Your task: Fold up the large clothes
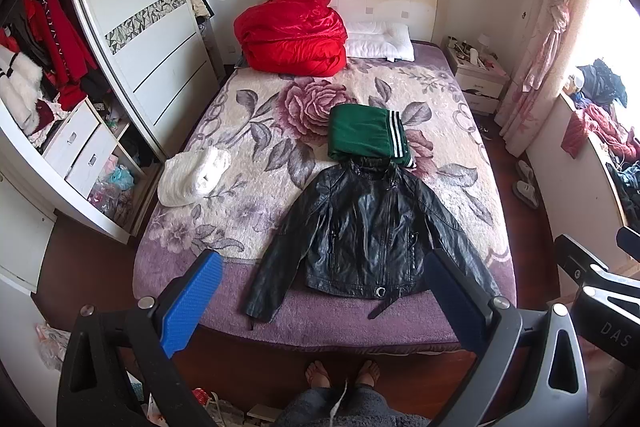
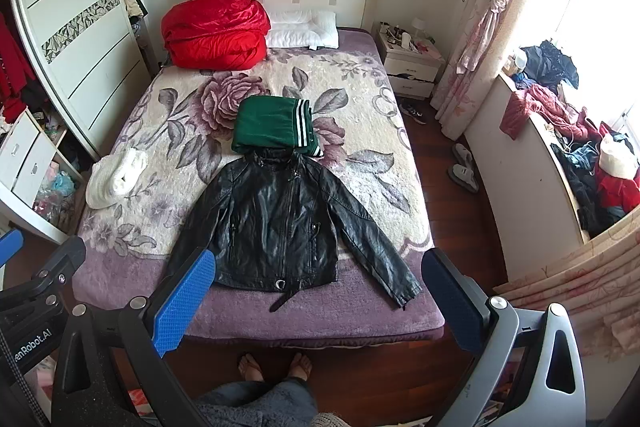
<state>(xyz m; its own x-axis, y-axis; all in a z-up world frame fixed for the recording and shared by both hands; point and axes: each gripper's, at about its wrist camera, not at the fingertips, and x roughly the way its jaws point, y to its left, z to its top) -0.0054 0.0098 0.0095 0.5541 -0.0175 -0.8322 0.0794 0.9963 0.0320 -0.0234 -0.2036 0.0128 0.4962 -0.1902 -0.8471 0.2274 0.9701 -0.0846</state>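
Observation:
A black leather jacket (image 1: 368, 231) lies spread flat, front up, sleeves out, near the foot of the bed (image 1: 320, 323); it also shows in the right wrist view (image 2: 280, 223). A folded green garment with white stripes (image 1: 366, 137) lies just beyond its collar, also in the right wrist view (image 2: 272, 125). My left gripper (image 1: 320, 303) is open and empty, held above the bed's foot edge, short of the jacket. My right gripper (image 2: 316, 299) is open and empty, likewise short of the jacket's hem.
A folded white knit (image 1: 192, 177) lies on the bed's left side. A red quilt (image 1: 292, 31) and white pillow (image 1: 380, 41) sit at the headboard. An open wardrobe (image 1: 60, 87) stands left, a nightstand (image 2: 410, 67) and cluttered window ledge (image 2: 560, 131) right. Bare feet (image 2: 276, 365) stand below.

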